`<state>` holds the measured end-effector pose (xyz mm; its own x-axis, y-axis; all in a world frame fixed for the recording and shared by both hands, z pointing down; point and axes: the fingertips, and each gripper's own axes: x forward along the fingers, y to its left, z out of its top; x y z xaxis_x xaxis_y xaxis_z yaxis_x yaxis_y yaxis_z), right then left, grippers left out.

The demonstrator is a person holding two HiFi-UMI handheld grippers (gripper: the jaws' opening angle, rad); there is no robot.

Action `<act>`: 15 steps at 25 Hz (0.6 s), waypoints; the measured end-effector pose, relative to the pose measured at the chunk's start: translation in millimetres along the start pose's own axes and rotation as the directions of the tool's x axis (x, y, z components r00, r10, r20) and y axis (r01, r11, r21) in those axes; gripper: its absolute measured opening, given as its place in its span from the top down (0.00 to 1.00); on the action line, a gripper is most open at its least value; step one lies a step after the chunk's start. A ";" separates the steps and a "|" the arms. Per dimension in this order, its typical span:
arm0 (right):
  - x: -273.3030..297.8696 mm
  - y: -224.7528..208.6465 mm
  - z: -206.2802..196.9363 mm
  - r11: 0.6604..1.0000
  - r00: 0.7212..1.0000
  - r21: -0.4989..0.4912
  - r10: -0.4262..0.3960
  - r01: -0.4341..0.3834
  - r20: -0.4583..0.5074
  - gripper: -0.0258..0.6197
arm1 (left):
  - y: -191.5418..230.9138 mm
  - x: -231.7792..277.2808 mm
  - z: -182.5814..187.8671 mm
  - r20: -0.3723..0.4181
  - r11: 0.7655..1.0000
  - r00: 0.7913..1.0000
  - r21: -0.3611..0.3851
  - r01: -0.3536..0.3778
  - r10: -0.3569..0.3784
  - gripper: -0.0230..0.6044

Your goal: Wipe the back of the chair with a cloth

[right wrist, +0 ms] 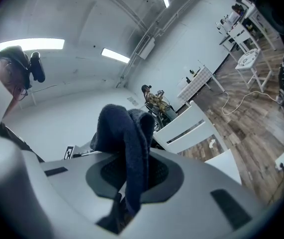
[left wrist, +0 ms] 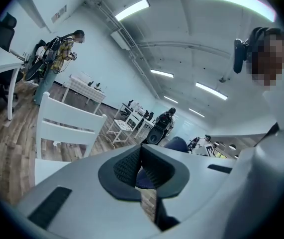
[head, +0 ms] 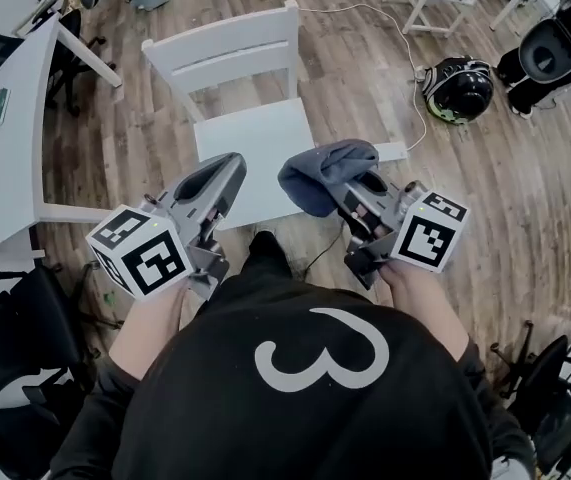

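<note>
Cloth held, wiping not yet begun.
Your right gripper (head: 363, 194) clamps the cloth (head: 323, 173) (left gripper (head: 219, 175) closed, empty); reach forward to the chair back (head: 223, 48).

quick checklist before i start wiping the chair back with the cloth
1. Cloth gripped: ok. The right gripper has its jaws shut on it, with most of the cloth bunched above them.
2. Left gripper free: ok. Its jaws are together with nothing between them.
3. Chair back in view and facing you: ok. It is upright, beyond the seat.
4. Cloth on the chair back: not ok. It hangs over the seat's near edge, apart from the back.
5. Where the back is dirty: cannot tell.
</note>
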<state>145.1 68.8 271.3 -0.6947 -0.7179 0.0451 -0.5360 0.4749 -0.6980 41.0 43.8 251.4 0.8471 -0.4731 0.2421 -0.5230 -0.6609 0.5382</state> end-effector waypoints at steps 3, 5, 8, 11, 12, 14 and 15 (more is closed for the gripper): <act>50.3 -13.4 3.4 1.000 0.999 0.019 0.003 -0.002 -0.035 0.88 | 46.3 -0.2 25.6 0.011 1.000 1.000 -0.015 -0.025 0.025 0.94; 85.8 -21.2 6.1 1.000 0.998 0.022 0.004 -0.003 -0.063 0.88 | 79.3 -2.1 40.8 0.017 0.998 0.999 -0.021 -0.051 0.051 0.94; 136.6 -34.2 9.7 1.000 0.994 0.027 -0.004 0.007 -0.106 0.88 | 128.0 -4.6 57.4 0.029 0.996 0.996 -0.050 -0.078 0.079 0.94; 185.1 -43.3 13.7 1.000 0.989 0.027 -0.010 0.014 -0.147 0.88 | 169.8 -7.3 69.3 0.030 0.989 0.995 -0.111 -0.093 0.097 0.94; 201.2 -45.9 15.0 1.000 0.988 0.021 -0.011 0.015 -0.157 0.88 | 183.3 -7.9 72.3 0.027 0.987 0.995 -0.128 -0.096 0.100 0.94; 232.6 -51.8 15.8 1.000 0.985 0.010 -0.015 0.017 -0.171 0.88 | 210.8 -9.1 77.1 0.024 0.983 0.995 -0.156 -0.095 0.100 0.94; 246.7 -55.5 15.1 1.000 0.984 0.007 -0.018 0.019 -0.180 0.88 | 223.9 -9.8 78.3 0.022 0.980 0.995 -0.171 -0.097 0.102 0.94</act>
<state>10.7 -142.3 310.3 -0.7600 -0.6229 0.1854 -0.5460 0.4573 -0.7020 -91.8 -145.1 306.3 0.7869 -0.5508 0.2782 -0.5788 -0.5024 0.6423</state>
